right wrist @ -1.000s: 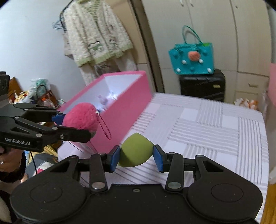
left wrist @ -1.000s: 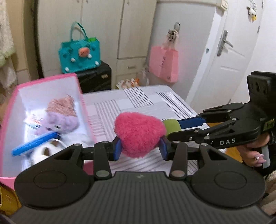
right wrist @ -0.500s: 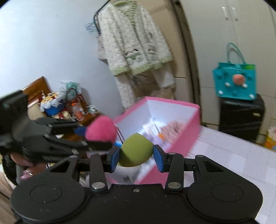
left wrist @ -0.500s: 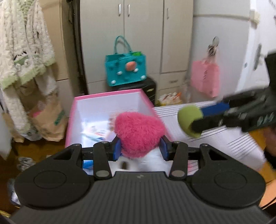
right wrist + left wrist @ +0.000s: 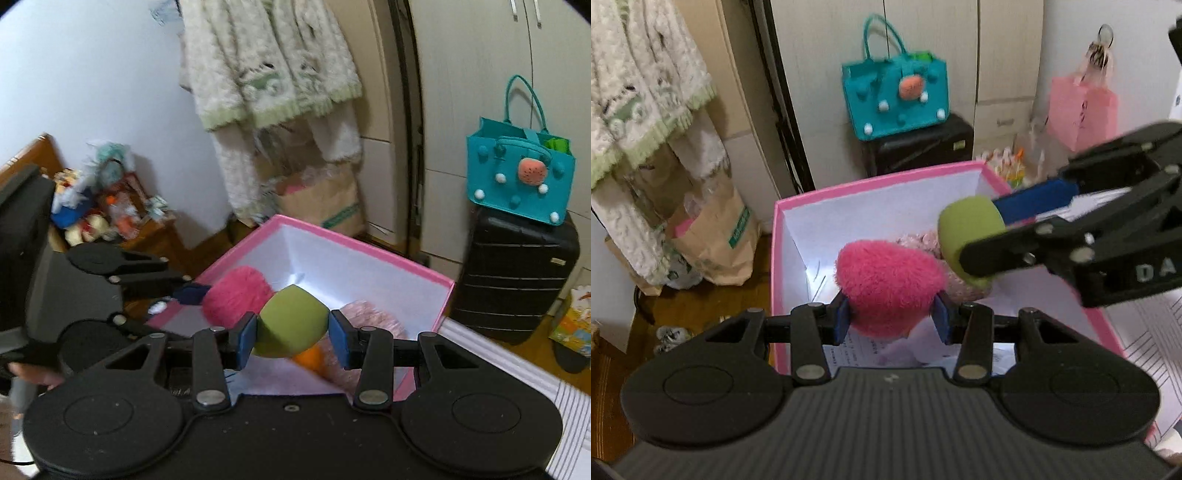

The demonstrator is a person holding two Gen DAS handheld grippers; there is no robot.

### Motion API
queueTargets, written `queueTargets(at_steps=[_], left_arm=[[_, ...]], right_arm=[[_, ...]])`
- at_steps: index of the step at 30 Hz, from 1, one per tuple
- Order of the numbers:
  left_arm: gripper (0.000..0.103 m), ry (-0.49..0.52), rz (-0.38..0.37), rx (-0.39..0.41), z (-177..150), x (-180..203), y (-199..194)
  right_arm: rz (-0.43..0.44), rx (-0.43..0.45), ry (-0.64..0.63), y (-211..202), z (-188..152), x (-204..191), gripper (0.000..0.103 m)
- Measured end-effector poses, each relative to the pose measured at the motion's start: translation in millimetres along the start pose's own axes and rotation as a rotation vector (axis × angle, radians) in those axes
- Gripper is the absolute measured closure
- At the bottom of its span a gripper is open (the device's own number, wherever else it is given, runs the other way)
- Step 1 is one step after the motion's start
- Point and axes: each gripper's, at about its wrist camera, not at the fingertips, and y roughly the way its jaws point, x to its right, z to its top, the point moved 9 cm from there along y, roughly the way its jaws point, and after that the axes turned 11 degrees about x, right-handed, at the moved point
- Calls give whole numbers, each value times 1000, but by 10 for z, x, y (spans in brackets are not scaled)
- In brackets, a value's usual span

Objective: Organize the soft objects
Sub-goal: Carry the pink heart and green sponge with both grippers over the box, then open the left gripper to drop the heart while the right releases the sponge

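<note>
Inside the pink box (image 5: 424,275), only the right view shows an orange item (image 5: 308,357).

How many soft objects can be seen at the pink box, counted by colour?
Hot pink: 1, fluffy pompom in the left gripper
Green: 1, sponge in the right gripper
Pale pink: 1, fuzzy item lying inside the box
Total: 3

Home bedroom, wardrobe (image 5: 1008,55), hung cardigan (image 5: 269,66)
</note>
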Motion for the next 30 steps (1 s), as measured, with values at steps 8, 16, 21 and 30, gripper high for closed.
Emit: queueTargets(at_steps=[8,16,21,30], left_arm=[[59,3,-14,-57,-56,-25,302],[59,-3,-53,-75,-95,11,429],[50,-17,-51,-90,-99,-7,457],[32,-45,-73,-42,-104,-53,118]], right_arm=[[-40,-61,-18,321,-24,129,55],[-102,-83,-66,455,-87,147,53],[-132,-90,-62,478,-87,157,49],[-114,-8,-29,151,-81,28,36]])
